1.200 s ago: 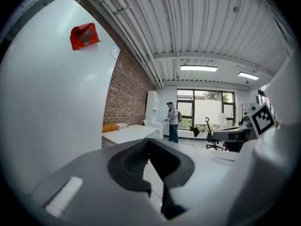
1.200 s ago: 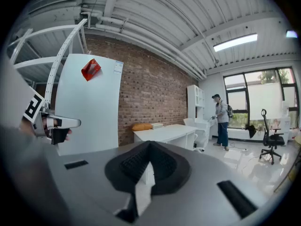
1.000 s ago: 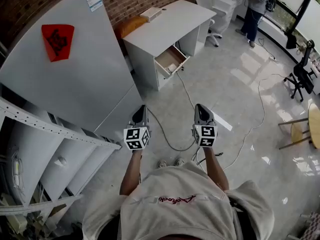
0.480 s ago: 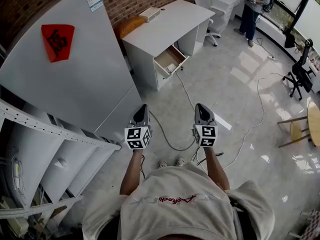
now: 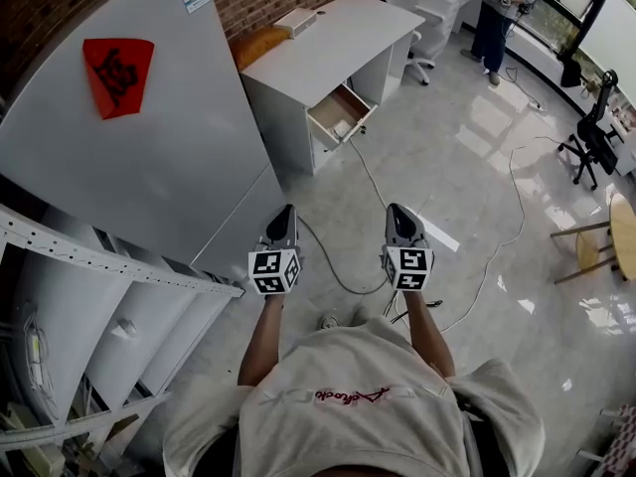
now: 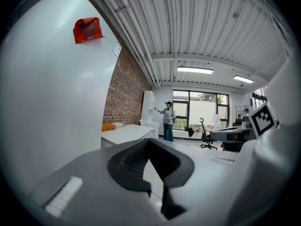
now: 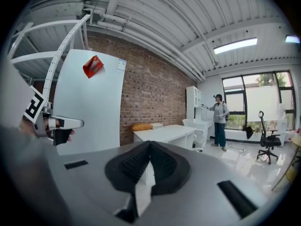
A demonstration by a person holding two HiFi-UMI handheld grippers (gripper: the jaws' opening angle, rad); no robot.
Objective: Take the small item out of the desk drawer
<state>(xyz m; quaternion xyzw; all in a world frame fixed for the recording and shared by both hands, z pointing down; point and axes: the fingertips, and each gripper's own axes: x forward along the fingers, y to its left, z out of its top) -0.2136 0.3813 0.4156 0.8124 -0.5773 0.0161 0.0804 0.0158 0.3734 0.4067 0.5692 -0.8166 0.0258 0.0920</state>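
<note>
A white desk (image 5: 328, 43) stands by the brick wall, far ahead of me. Its top drawer (image 5: 340, 114) is pulled out, and a small pale item (image 5: 344, 127) lies near the drawer's front. My left gripper (image 5: 283, 217) and right gripper (image 5: 397, 214) are held side by side at waist height over the floor, well short of the desk. Both are shut with nothing between the jaws. The left gripper view shows shut black pads (image 6: 136, 161) and the desk (image 6: 124, 134) beyond. In the right gripper view the pads (image 7: 164, 166) meet too, with the desk (image 7: 164, 133) behind.
A tall white cabinet (image 5: 149, 147) with a red paper stands at my left, with metal shelving (image 5: 99, 296) below it. Cables (image 5: 497, 237) trail over the tiled floor. Another person (image 5: 494, 8) stands by the windows; office chairs (image 5: 591, 132) and a round table (image 5: 624, 246) sit at right.
The view has shifted a little toward the desk and my feet have stepped. Both grippers keep their place side by side and stay shut. The distant person has moved slightly.
</note>
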